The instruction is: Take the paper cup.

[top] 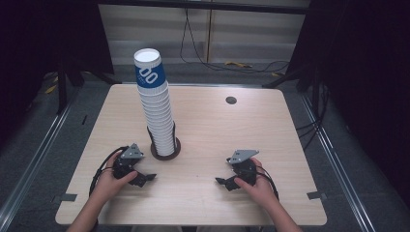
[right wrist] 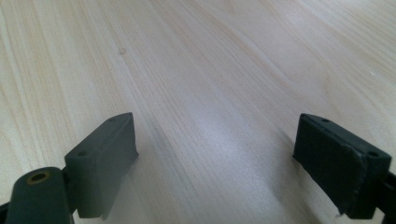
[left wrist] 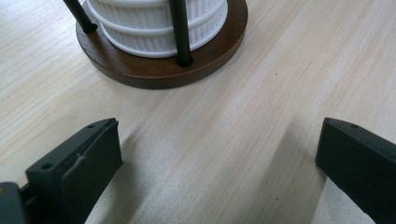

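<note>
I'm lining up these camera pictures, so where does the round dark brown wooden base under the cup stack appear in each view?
High view: the round dark brown wooden base lies left of centre, beneath the tall stack of white ribbed paper cups.
Left gripper view: top left, beyond the open jaws.
Right gripper view: bare tabletop ahead.
Shared landmark: the pale wooden table.

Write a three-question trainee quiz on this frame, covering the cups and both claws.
1. True or false: the left claw grips a cup.
2. What holds the cup stack upright? A) a wooden base with black rods B) a cardboard box C) a hand
3. Which claw lies nearer the stack?

Key:
1. False; its jaws stand open over bare table.
2. A, the holder.
3. The left; the right claw lies farther off.
</note>
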`<state>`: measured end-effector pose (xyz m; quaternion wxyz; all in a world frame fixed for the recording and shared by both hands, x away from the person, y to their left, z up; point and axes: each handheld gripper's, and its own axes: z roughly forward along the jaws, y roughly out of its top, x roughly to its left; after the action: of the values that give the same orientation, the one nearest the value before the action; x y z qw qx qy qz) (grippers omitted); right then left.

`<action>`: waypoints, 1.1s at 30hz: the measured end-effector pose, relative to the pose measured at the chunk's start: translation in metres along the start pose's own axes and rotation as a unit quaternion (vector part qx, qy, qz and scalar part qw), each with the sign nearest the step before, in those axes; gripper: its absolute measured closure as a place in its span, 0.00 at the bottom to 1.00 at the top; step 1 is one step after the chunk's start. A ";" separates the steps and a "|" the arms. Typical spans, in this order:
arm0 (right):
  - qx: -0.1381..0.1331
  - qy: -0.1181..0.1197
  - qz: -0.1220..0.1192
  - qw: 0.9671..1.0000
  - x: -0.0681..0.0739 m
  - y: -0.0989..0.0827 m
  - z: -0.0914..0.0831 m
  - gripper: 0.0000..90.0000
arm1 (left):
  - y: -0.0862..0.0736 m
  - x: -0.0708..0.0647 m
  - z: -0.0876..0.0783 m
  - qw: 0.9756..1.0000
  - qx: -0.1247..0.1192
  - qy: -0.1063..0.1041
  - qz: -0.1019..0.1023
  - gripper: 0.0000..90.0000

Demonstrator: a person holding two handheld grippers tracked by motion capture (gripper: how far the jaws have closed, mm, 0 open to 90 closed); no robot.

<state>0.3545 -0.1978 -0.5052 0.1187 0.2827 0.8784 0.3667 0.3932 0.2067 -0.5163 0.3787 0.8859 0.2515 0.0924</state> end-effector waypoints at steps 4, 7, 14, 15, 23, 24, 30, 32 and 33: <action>0.000 -0.002 0.002 1.000 0.000 0.000 0.000 0.14 | 0.000 0.000 0.000 1.000 0.000 0.001 -0.001 0.00; 0.000 -0.005 0.004 1.000 0.001 -0.001 -0.001 0.14 | 0.000 0.000 0.000 1.000 0.000 0.000 -0.001 0.00; 0.000 -0.007 0.007 1.000 0.002 -0.001 -0.001 0.14 | -0.002 -0.003 -0.002 1.000 -0.006 0.003 -0.025 0.00; -0.001 -0.007 0.008 1.000 0.002 -0.001 -0.001 0.15 | -0.002 -0.002 -0.003 0.999 -0.012 0.000 -0.037 0.00; 0.001 0.020 0.033 0.999 0.009 0.013 -0.001 0.15 | 0.004 0.002 -0.018 0.995 0.000 -0.042 -0.086 0.16; 0.001 0.020 0.033 0.999 0.009 0.013 -0.001 0.15 | 0.006 0.002 -0.020 0.996 -0.005 -0.043 -0.084 0.16; -0.016 0.043 0.023 0.999 0.014 0.036 -0.001 0.15 | 0.017 0.000 -0.035 0.996 -0.016 -0.043 -0.079 0.18; -0.018 0.043 0.015 0.999 0.015 0.045 -0.001 0.15 | 0.021 0.001 -0.039 0.995 -0.019 -0.041 -0.086 0.18; -0.019 0.041 0.015 0.999 0.015 0.049 -0.002 0.15 | 0.022 0.002 -0.042 0.996 -0.020 -0.038 -0.083 0.18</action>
<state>0.3619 -0.1619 -0.4689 0.0824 0.2780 0.8712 0.3961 0.3883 0.2209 -0.4710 0.4124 0.8568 0.3080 0.0318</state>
